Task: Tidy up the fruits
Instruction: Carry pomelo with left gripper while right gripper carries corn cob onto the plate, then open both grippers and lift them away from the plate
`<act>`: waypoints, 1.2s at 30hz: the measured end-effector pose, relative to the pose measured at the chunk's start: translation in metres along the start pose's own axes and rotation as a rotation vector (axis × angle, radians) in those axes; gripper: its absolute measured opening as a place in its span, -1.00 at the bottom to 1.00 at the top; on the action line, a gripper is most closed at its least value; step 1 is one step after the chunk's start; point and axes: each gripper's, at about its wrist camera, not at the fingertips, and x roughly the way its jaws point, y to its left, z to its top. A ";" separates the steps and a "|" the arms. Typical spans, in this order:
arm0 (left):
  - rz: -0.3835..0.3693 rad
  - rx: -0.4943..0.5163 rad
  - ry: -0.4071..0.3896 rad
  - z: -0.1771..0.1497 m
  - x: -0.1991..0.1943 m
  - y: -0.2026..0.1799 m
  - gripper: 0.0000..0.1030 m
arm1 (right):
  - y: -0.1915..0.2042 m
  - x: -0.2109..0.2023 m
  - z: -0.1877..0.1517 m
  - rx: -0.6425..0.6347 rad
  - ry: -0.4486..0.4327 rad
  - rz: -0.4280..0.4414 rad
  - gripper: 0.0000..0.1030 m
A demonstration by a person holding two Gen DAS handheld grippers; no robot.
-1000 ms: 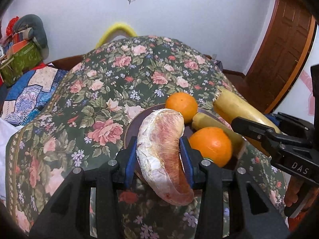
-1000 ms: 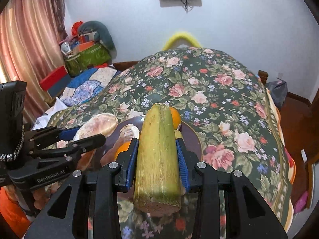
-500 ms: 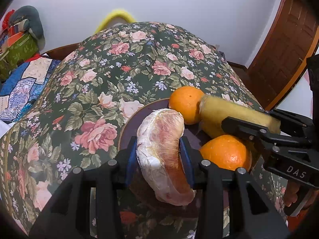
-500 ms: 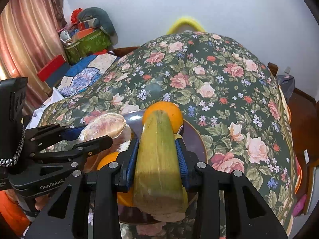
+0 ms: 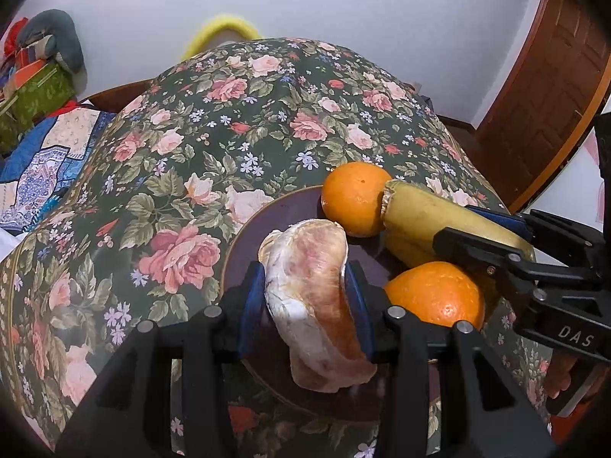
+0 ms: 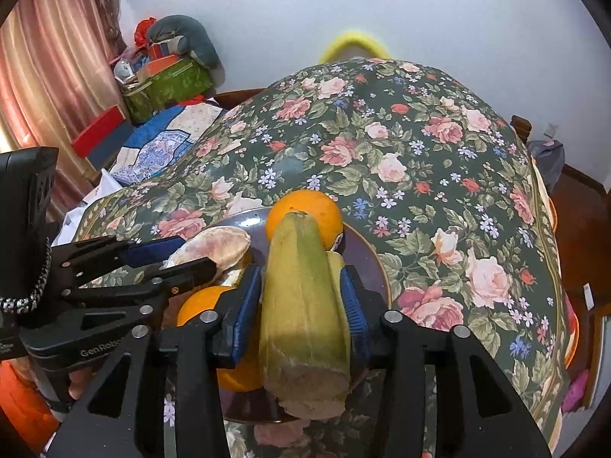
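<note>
Left gripper (image 5: 305,305) clamps pomelo wedge (image 5: 313,297), low over plate (image 5: 252,236). Right gripper (image 6: 301,305) around green stalk (image 6: 301,290), jaws just opening, right pad off it. Both lowered onto plate since a second ago: fruit delivered, release begun. Count: two oranges (image 5: 353,198) (image 5: 433,294), one wedge, two stalks, one plate on floral cloth (image 5: 236,141).

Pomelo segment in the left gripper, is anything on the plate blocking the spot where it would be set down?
Nothing visible. The pomelo segment hangs in the left gripper over a bare part of the dark plate. The two oranges and the yellow-green stalk lie to its right, close but apart.
</note>
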 end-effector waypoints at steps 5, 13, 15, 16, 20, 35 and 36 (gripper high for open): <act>0.020 0.022 -0.026 -0.002 -0.011 -0.004 -0.13 | 0.001 -0.005 -0.002 -0.005 -0.012 -0.011 -0.06; 0.029 0.042 -0.052 -0.006 -0.029 -0.011 -0.09 | 0.006 -0.018 -0.007 -0.014 -0.036 -0.019 0.06; 0.027 0.039 -0.057 -0.007 -0.034 -0.011 -0.09 | 0.010 -0.024 -0.008 -0.027 -0.046 -0.033 0.06; 0.025 0.036 -0.061 -0.008 -0.038 -0.011 -0.09 | 0.013 -0.028 -0.009 -0.033 -0.053 -0.033 0.06; 0.020 0.038 -0.078 -0.011 -0.055 -0.013 -0.09 | 0.021 -0.042 -0.011 -0.042 -0.073 -0.038 0.06; 0.020 0.069 -0.176 -0.053 -0.155 -0.034 0.12 | 0.050 -0.124 -0.049 -0.012 -0.194 -0.078 0.29; 0.023 0.075 -0.179 -0.056 -0.160 -0.036 0.13 | 0.051 -0.129 -0.053 -0.009 -0.204 -0.084 0.31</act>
